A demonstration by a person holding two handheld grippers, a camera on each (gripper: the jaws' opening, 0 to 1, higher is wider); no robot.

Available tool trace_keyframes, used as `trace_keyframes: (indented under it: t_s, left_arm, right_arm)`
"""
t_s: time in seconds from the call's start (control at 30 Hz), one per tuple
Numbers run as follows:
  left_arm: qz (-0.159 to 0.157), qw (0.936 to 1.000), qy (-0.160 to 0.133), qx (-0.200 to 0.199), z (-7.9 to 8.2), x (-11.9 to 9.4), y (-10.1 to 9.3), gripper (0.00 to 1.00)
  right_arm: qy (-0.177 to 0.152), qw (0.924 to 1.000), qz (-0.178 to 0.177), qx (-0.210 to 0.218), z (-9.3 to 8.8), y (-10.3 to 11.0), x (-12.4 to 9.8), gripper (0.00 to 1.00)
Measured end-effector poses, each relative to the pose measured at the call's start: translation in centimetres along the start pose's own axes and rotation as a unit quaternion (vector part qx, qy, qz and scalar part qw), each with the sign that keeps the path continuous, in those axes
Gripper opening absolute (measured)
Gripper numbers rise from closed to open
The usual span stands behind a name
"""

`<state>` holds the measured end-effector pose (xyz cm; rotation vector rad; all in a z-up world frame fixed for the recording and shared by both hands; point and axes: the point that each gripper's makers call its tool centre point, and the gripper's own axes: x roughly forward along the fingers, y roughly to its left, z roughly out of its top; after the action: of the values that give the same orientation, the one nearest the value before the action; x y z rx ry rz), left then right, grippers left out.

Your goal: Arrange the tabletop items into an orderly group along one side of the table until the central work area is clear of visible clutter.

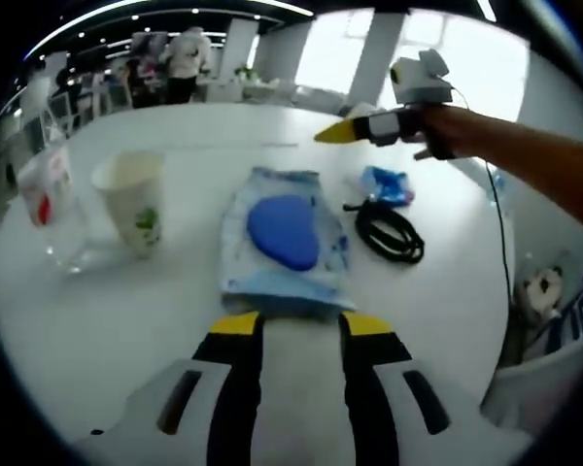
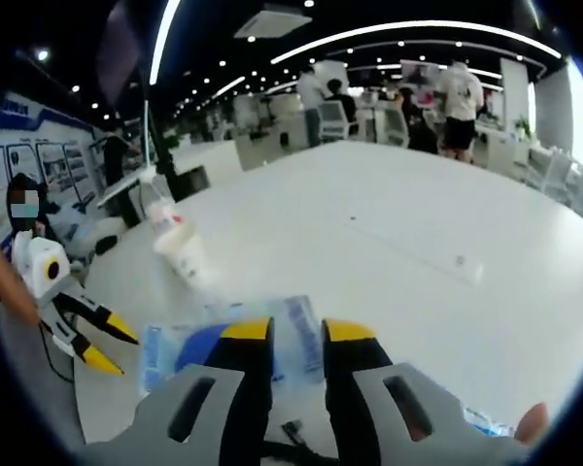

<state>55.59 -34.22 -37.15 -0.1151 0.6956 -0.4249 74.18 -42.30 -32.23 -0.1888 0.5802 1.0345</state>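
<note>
**Pouch ahead of both grippers, cup and bag to one side**

Left gripper view: the left gripper [image 1: 299,324] points along the white table [image 1: 175,320], its jaws narrowly parted and holding nothing, their yellow tips just short of a clear blue-printed pouch [image 1: 287,243]. Left of the pouch stand a paper cup [image 1: 134,202] and a clear bag [image 1: 51,199]. Right of it lie a coiled black cable [image 1: 391,233] and a small blue wrapper [image 1: 387,183]. The right gripper [image 1: 348,130] hovers beyond, held by a hand; its jaw gap cannot be told.

Right gripper view: the right gripper [image 2: 297,332] hangs over the pouch [image 2: 170,351], jaws narrowly parted, empty. The left gripper [image 2: 105,345] shows its jaws spread apart. The cup [image 2: 182,254] stands farther off.
</note>
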Motion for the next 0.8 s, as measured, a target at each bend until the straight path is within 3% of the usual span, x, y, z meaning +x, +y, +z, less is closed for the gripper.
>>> trace_keyframes:
  t_s: [0.17,0.47,0.8]
  left_arm:
    - [0.000,0.9998,0.007,-0.021,-0.5,0.4,0.0,0.34]
    - [0.003,0.9958,0.000,-0.092,-0.3,1.1,0.2,0.48]
    - [0.004,0.9940,0.008,-0.109,-0.2,1.9,-0.3,0.49]
  right_arm:
    - [0.027,0.9995,0.008,-0.014,-1.0,-0.3,1.8,0.21]
    - [0.041,0.9989,0.017,-0.016,-1.8,-0.8,3.5,0.23]
    - [0.062,0.9975,0.025,-0.021,-3.0,-1.5,5.0,0.23]
